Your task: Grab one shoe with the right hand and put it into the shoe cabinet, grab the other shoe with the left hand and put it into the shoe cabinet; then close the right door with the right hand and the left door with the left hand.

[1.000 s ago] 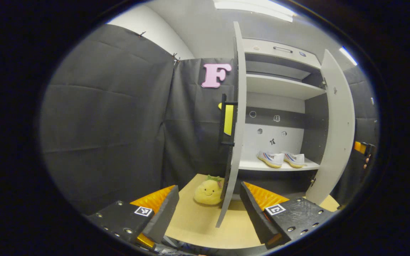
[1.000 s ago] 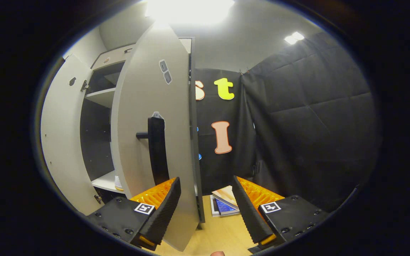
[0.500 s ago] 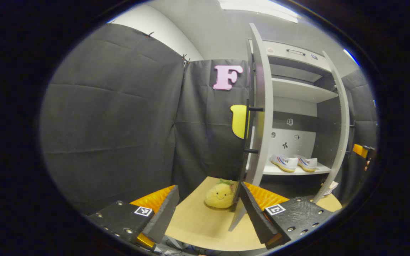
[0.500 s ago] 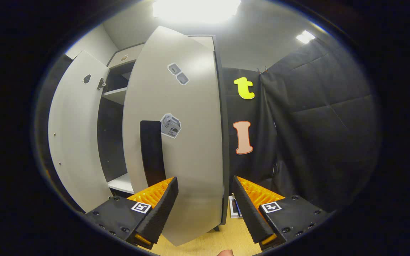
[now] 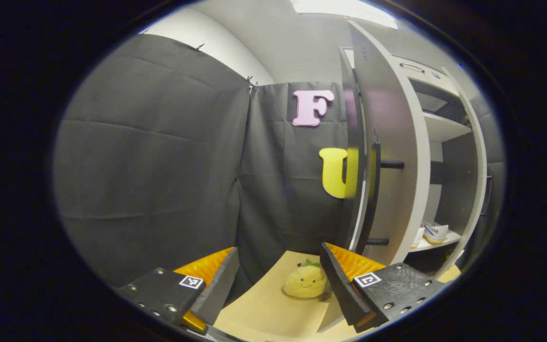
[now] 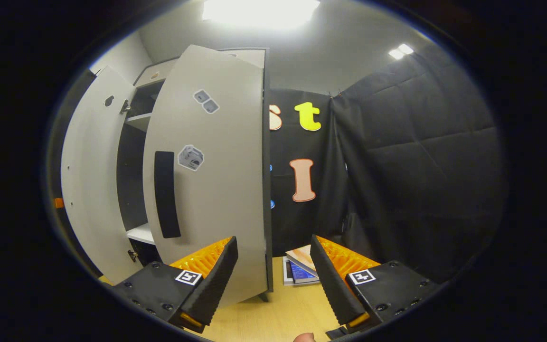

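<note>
shoe [image 5: 434, 231] on cabinet's lower shelf [image 5: 432, 243], side lettering too blurred to read | left door [image 5: 390, 156] and right door [image 6: 209, 166] ajar, stickers illegible | left gripper [image 5: 279, 280] and right gripper [image 6: 273, 273] spread, empty | plush toy [image 5: 306, 283], books [image 6: 299, 270] on wooden floor [image 6: 273, 318]

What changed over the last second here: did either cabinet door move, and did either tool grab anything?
Both doors swung further toward closed: the left door now hides most of the shelves, with one shoe still peeking out, and the right door now shows its front face. Neither door is shut yet. The left tool and right tool stayed open, gripping nothing. The plush toy stayed put.
</note>
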{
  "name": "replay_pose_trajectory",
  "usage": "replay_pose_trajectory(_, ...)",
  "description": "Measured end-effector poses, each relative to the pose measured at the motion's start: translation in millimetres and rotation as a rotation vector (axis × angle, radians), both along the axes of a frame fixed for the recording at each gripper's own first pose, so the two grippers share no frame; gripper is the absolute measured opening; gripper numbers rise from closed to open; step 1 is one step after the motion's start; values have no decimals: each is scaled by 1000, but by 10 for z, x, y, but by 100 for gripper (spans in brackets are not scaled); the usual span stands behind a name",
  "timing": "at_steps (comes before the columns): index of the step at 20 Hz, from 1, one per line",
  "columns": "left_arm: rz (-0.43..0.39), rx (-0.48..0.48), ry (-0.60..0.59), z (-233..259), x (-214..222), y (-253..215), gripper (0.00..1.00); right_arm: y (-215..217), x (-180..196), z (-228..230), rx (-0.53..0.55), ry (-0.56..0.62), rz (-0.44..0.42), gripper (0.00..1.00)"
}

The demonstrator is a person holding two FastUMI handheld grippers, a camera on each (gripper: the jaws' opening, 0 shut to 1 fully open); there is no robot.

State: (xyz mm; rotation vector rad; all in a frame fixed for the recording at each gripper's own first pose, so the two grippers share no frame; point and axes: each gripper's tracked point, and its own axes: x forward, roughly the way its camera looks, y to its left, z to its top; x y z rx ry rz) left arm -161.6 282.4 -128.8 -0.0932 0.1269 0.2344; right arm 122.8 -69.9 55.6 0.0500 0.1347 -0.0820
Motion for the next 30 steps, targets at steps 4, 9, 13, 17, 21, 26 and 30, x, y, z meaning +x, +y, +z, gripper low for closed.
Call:
replay_pose_trajectory(4, -52, 4, -49, 156, 92, -244, 95, -281, -142, -30, 0, 6, -54, 96)
replay_pose_trajectory(9, -90, -79, -52, 107, 133, -342, 94, -366, -262, -110, -1, 19, -67, 92)
replay_pose_trajectory(13, -138, -52, -54, 159, 94, -596, 94, -361, -292, -140, -1, 27, -64, 95)
replay_pose_trajectory(17, -240, -63, -63, 211, 131, -1150, 93, -356, -287, -170, 3, 39, -61, 92)
replay_pose_trajectory(21, -309, -65, -84, 237, 247, -1709, 98, -430, -331, -149, -17, 42, -70, 95)
replay_pose_trajectory(26, -373, -81, -121, 314, 501, -2273, 98, -674, -475, -155, -34, 54, -118, 95)
replay_pose_trajectory(30, -386, -72, -124, 307, 659, -2619, 93, -782, -532, -157, -34, 54, -142, 95)
